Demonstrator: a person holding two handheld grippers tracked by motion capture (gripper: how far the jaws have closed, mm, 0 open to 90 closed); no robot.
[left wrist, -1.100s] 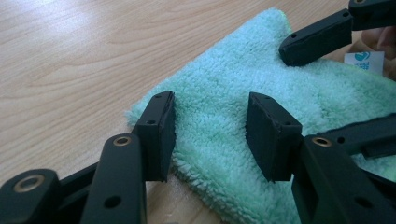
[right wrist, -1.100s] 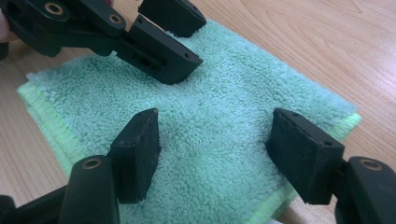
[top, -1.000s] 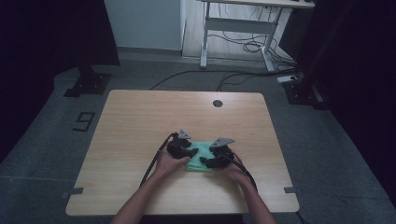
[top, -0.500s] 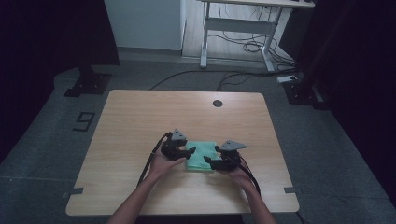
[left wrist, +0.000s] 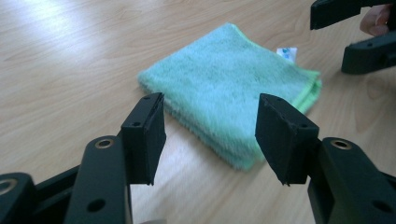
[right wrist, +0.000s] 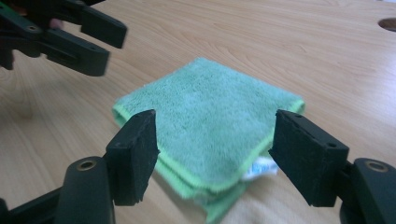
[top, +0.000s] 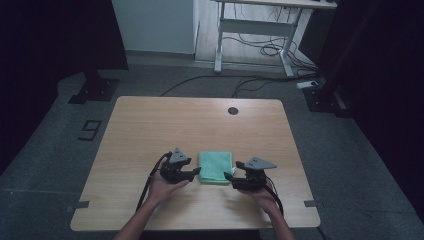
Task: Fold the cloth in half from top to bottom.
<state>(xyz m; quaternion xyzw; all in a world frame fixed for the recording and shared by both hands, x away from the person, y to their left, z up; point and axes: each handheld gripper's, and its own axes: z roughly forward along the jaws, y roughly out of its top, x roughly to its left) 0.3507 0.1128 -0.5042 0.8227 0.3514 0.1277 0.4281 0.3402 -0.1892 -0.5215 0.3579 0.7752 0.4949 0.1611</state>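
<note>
A folded green cloth [top: 216, 166] lies flat on the wooden table [top: 150, 125], toward the person's edge and about midway across its width. In the high view it reads as a near-square pad slightly longer front to back, so its long axis runs away from the person toward the round cable hole [top: 232, 110] near the far edge. The layered edges show at its near side in the right gripper view, where a small white label [right wrist: 259, 168] sticks out from one corner. The left gripper [top: 192, 173] sits just beside the cloth's left edge, its jaws spread with nothing between them, having just been opening; from its own camera the cloth lies on the table beyond the black pads [left wrist: 145, 135], clear of them. The right gripper [top: 229, 178] sits just beside the cloth's right near corner, jaws likewise parted and gripping nothing, pointing in at the cloth. Both grippers face each other across it, each held in a hand [top: 162, 187]
</note>
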